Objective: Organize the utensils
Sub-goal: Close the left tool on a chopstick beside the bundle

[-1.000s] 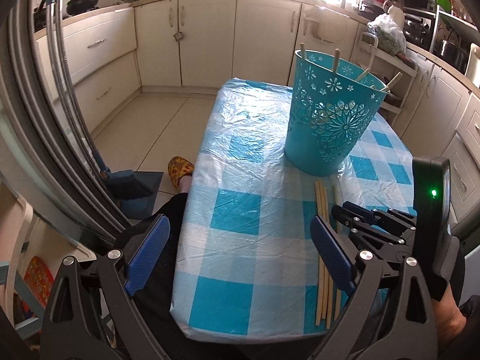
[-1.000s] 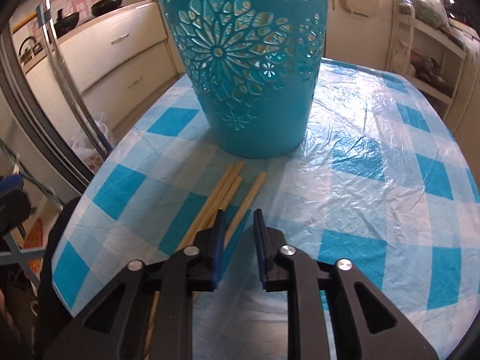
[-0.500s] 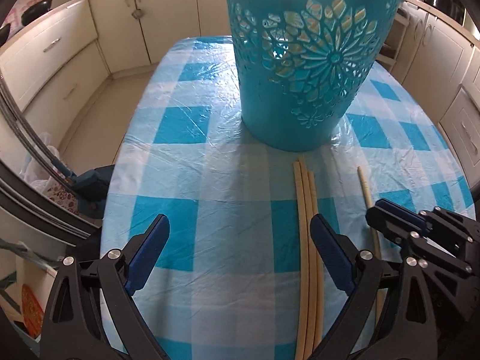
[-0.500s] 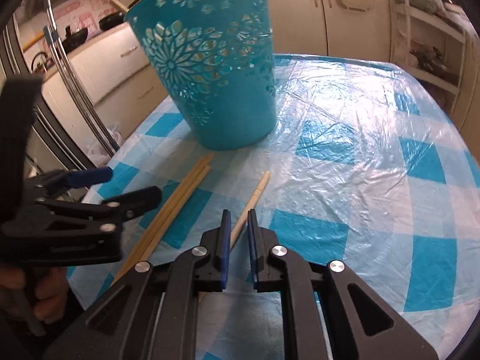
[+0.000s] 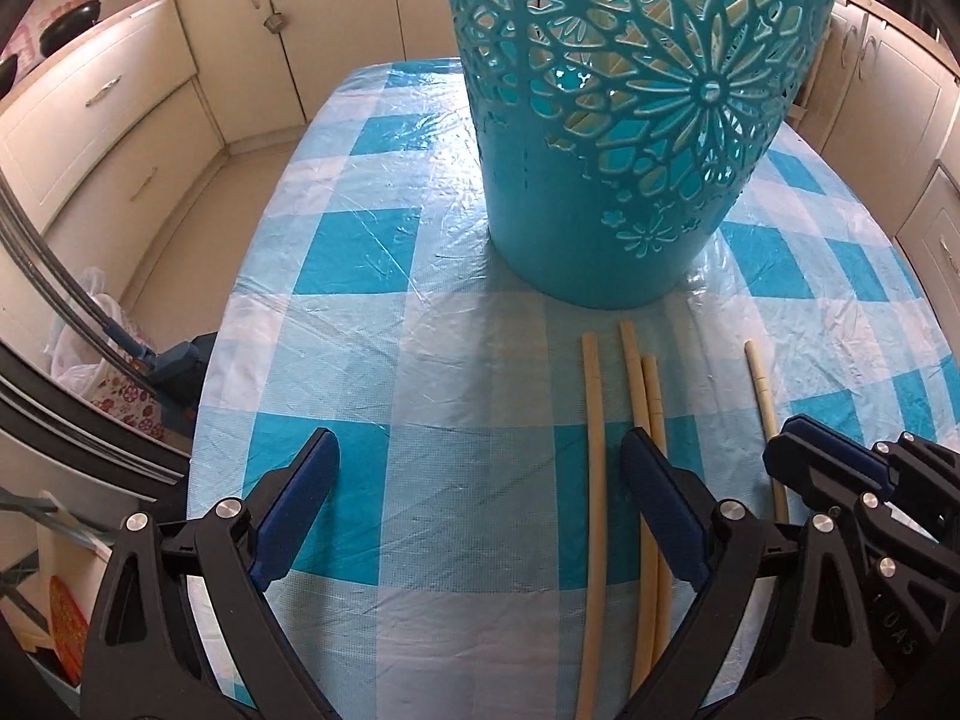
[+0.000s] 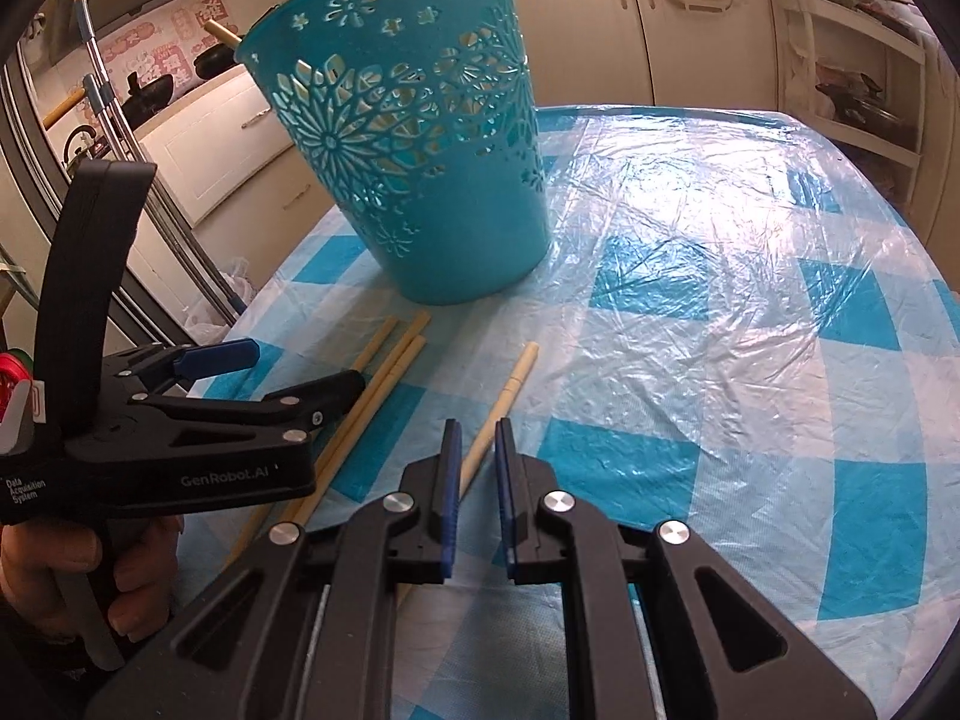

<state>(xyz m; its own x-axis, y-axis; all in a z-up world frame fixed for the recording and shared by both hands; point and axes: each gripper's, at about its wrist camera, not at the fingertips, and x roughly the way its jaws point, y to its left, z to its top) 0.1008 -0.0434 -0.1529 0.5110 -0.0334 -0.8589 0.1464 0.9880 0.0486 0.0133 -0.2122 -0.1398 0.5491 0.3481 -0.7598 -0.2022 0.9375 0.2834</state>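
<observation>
While some chopsticks stand in the teal basket (image 5: 630, 138), four chopsticks (image 5: 645, 432) lie at the table's near edge; left gripper (image 5: 480, 516) gaping, right gripper (image 6: 477, 480) clamping one.

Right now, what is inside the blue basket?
Through the cut-outs of the blue basket, pale sticks like the table's chopsticks show, one tip over the rim. Their number stays hidden.

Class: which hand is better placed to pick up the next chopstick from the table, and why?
Left. The left gripper stands open astride a chopstick; the right gripper is nearly shut above another.
</observation>
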